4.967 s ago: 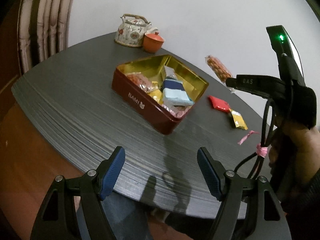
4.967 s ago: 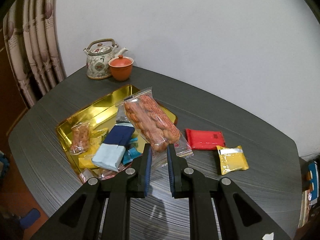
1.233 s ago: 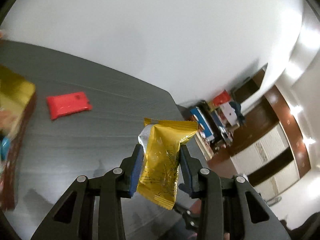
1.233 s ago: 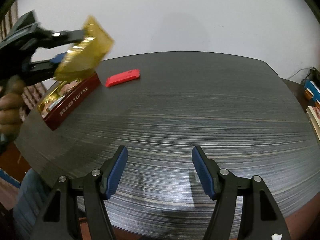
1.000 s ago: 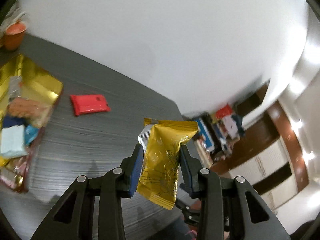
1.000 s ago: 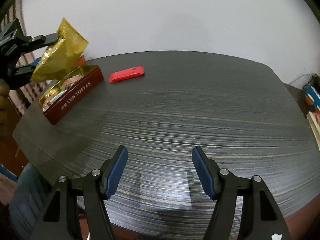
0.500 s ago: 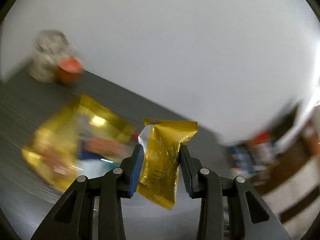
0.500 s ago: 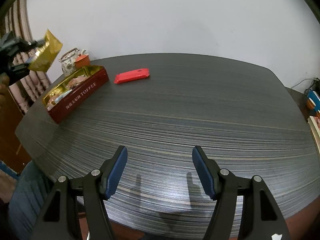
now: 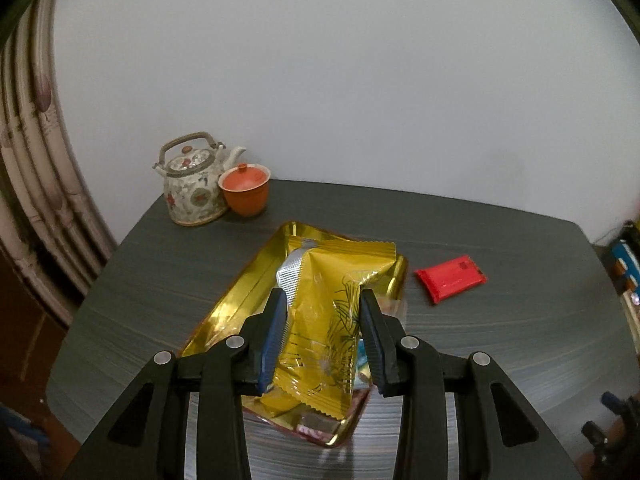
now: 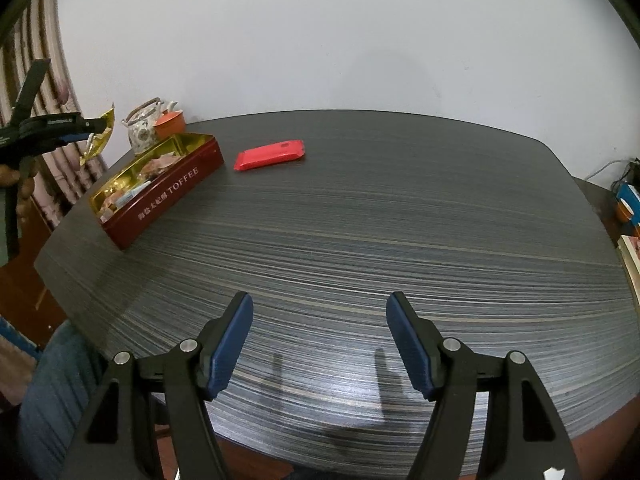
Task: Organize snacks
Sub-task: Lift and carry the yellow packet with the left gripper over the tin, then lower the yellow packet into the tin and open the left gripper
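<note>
My left gripper (image 9: 325,334) is shut on a gold snack packet (image 9: 328,320), held in the air above the red tin with the gold lining (image 9: 240,300). From the right wrist view that packet (image 10: 98,136) hangs left of the tin (image 10: 168,196), which holds several wrapped snacks. A red snack packet (image 9: 450,278) lies flat on the dark table to the right of the tin, also visible as the red packet (image 10: 270,155). Over the table's near edge my right gripper (image 10: 320,344) is open with nothing between its fingers.
A patterned teapot (image 9: 192,184) and an orange lidded cup (image 9: 245,188) stand at the table's far left corner beside a curtain (image 9: 28,184). The dark wood-grain table (image 10: 400,232) stretches right. Books and clutter (image 10: 630,216) sit beyond its right edge.
The left gripper has swung left with the gold packet, from facing the room's right side to facing the tin and teapot. The right gripper has stayed put.
</note>
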